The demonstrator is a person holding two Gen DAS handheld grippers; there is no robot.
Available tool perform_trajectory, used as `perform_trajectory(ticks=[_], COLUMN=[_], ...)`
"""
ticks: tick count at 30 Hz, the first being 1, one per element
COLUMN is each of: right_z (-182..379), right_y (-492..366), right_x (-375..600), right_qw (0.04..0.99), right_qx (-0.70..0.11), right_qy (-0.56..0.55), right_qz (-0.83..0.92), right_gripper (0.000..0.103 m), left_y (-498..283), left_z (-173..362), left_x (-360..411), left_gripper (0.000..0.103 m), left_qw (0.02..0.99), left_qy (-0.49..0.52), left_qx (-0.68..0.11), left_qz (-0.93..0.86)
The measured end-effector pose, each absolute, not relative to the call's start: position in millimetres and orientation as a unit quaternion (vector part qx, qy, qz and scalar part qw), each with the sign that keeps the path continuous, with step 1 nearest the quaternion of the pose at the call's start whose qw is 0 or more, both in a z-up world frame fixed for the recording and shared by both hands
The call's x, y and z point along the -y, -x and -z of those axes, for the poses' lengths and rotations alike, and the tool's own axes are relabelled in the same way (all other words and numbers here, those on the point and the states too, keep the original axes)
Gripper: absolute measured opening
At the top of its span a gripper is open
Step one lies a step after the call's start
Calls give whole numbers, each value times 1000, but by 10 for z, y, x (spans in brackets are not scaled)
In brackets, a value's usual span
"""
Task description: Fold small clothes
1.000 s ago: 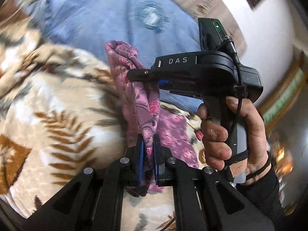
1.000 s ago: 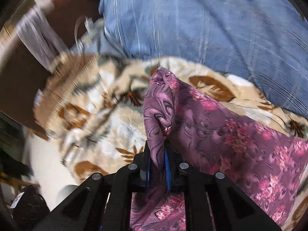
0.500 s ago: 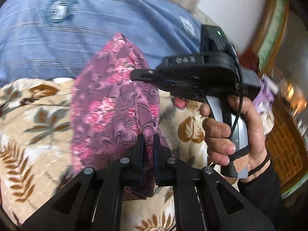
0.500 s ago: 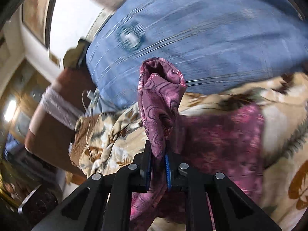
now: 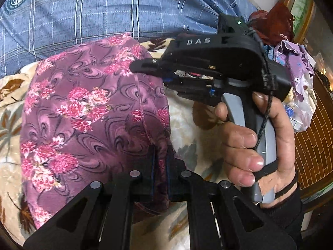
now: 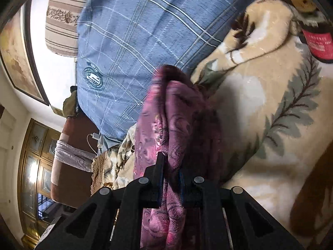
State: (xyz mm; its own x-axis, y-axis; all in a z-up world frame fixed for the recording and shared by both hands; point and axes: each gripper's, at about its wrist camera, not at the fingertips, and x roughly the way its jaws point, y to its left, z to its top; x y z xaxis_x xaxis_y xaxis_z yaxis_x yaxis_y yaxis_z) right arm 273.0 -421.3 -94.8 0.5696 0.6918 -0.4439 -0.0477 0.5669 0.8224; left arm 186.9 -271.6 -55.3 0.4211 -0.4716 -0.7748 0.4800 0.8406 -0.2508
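Cloth: we see the purple floral garment (image 5: 87, 108) spread over the leaf-print blanket (image 5: 12, 108), soft, light, floppy.
Left tongs (image 5: 160, 162): clamped on its edge at 6 o'clock.
Right tongs (image 6: 171, 173): pinching bunched fabric too.
Grip: we judge the corners best.

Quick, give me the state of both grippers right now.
Left gripper: shut on the purple floral garment.
Right gripper: shut on a bunched edge of the same garment.

Each wrist camera sits just behind its jaws, close over the purple floral cloth (image 5: 87, 112). The left view tilts steeply down, the right view shallower; both share cloth, blue checked pillow (image 6: 133, 33) and leaf-patterned blanket (image 6: 270, 104).
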Motion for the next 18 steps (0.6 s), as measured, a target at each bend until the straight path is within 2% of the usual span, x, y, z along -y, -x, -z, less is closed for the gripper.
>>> perform_trajectory(ticks=[2,6,7,8,9,10,11,14,18], right_z=[918,1129,1197,1241,1212,1141,1056,787,801], right_y=[-2731,-2801,-2809,-2772,-2713,-2640,-2566,-2239,-1736], right_x=[4191,4183,4212,4269,4310,4337,4347,4313,4161], right_qw=[795,803,799,794,796,805,818,853,857], right_qx=[-399,-435,-446,-447,-440,-429,-419,-377,-350], right_qy=[-392,-363,-366,-381,-389,-385,-372,-345,-362], right_qz=[-235,-185,-168,-156,-149,-141,-130,-106,-113], right_gripper=[12,21,25,32,35,35,38,52,55], left_y=[-1882,-1873,-1836,-1794,-1746,-1664,-1597,-1357,-1367], left_z=[609,768,723,665,607,531,470,361,500], left_x=[2743,2781,2704,2580,2462,2276,2147,1564,920], left_gripper=[6,11,16,27,35,54,62,63,64], left_qw=[845,829,824,819,816,818,825,842,836], left_qy=[-11,-25,-7,21,44,68,81,117,191], left_qx=[-458,-472,-474,-474,-472,-466,-459,-449,-467], left_qz=[277,299,309,322,330,329,320,276,215])
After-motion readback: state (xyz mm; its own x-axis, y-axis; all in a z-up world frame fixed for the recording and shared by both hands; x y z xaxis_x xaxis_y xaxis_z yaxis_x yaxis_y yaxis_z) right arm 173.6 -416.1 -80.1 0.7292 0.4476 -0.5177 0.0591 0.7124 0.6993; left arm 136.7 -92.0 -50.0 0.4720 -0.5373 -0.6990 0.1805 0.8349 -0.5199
